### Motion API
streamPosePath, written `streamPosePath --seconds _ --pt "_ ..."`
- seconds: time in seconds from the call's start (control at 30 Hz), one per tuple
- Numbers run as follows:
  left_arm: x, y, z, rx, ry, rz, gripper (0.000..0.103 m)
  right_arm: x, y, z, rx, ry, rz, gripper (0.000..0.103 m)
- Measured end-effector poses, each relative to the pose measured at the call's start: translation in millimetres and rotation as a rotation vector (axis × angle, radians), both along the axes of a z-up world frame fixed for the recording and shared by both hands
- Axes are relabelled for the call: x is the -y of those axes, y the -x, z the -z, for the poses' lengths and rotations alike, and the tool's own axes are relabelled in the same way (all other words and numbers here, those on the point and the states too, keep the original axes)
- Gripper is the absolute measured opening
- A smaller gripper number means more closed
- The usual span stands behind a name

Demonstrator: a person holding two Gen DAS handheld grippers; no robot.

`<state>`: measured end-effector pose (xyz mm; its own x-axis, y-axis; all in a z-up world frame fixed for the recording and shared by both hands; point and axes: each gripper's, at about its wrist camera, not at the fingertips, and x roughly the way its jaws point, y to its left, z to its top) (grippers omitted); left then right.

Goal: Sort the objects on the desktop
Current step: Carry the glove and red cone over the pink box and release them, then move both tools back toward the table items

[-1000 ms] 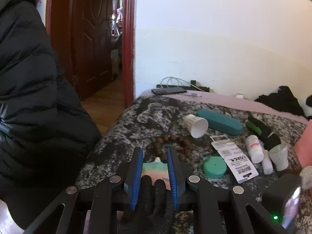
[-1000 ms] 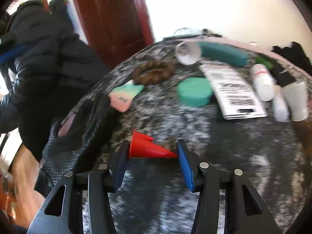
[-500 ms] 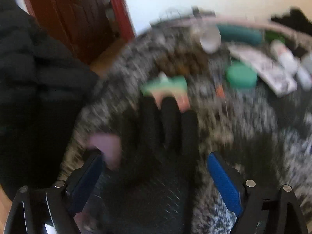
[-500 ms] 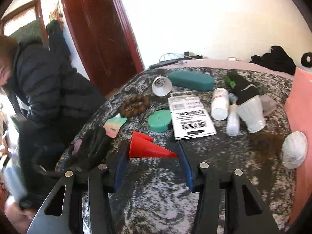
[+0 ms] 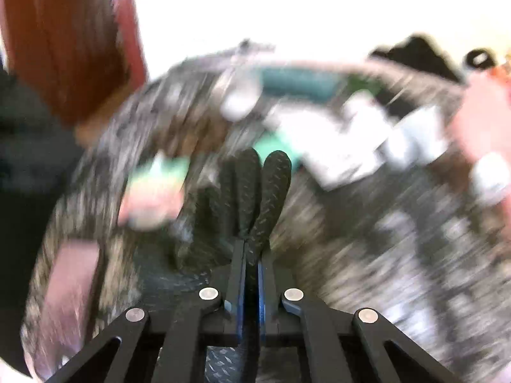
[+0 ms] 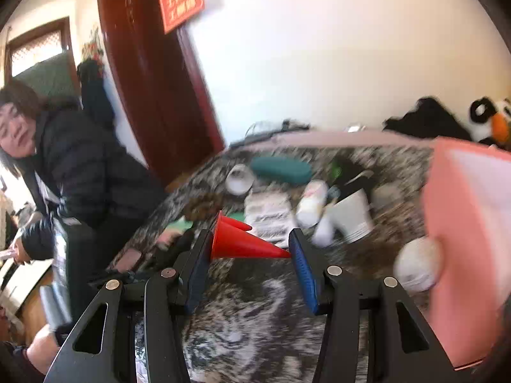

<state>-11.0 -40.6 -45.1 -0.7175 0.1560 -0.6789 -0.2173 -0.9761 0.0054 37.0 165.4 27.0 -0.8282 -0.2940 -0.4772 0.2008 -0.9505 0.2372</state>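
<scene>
The left gripper has its jaws clamped tight on a black glove — the glove's fingers stick up past the fingertips, over the near-left part of the mottled grey-and-white table. This wrist view is heavily blurred, so little else there is sure beyond a pale green-and-pink packet just left of the glove. The right gripper grips a red cone lying crosswise between its blue pads: the wide base is against the left pad, the tip touches the right one, and the cone is held clear above the table. Farther back on the table lie a teal case, a white paper cup on its side just left of it, a printed card, a white bottle and an upturned white cup — all close together in the middle. A pink box stands at the right edge with a white shell-like object touching or just beside its near-left side. A person in a black puffer jacket sits at the left.
</scene>
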Motion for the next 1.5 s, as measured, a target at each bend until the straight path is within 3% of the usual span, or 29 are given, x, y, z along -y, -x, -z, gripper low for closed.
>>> streamPosePath --seconds 0.17,0.3,0.47,0.57,0.63,0.7,0.73,0.77,0.87,0.93,1.17,1.33,1.5 --pt "-86.6 -25.5 -59.0 -0.115 -0.075 0.187 0.0 -69.5 -36.7 -40.9 -0.093 -0.01 0.169 0.052" --pt "-180.5 -40.4 -95.0 -0.156 -0.155 0.375 0.0 -142.3 -61.1 -46.8 -0.079 -0.01 0.349 0.052" --pt "-283.8 -43.8 -118.4 -0.128 -0.232 0.532 0.0 -223.5 -84.3 -35.0 -0.038 0.026 0.513 0.052" --pt "-337.3 -43.3 -114.7 -0.103 -0.236 0.572 0.002 -259.7 -93.3 -31.7 -0.023 0.037 0.566 0.053" --pt "-362.0 -36.2 -99.3 -0.056 -0.232 0.577 0.006 -277.9 -92.0 -24.6 0.031 0.031 0.605 0.054" --pt "-376.3 -24.8 -81.3 0.002 -0.225 0.548 0.038 -292.3 -86.9 -14.5 0.106 0.021 0.652 0.056" --pt "-377.0 -20.9 -74.8 0.013 -0.211 0.504 0.077 -298.7 -84.4 -9.7 0.147 0.009 0.683 0.066" --pt "-375.1 -18.5 -70.6 0.013 -0.204 0.457 0.1 -302.7 -82.6 -6.4 0.171 -0.009 0.708 0.075" --pt "-361.6 -11.0 -67.5 0.028 -0.272 0.43 0.102 -301.4 -81.9 -7.1 0.141 -0.047 0.718 0.091" --pt "-351.2 -9.4 -70.8 0.016 -0.288 0.414 0.102 -294.5 -83.4 -12.9 0.106 -0.073 0.72 0.095" --pt "-270.2 -13.7 -93.3 -0.069 -0.305 0.323 0.102 -253.6 -78.9 -30.0 -0.002 -0.045 0.71 0.097" --pt "-190.8 -5.7 -82.6 -0.12 -0.173 0.189 0.102 -209.2 -70.9 -37.9 -0.089 0.039 0.605 0.097" --pt "-115.5 19.1 -42.0 -0.073 -0.125 0.02 0.102 -148.0 -40.2 -28.1 -0.067 0.073 0.425 0.097"
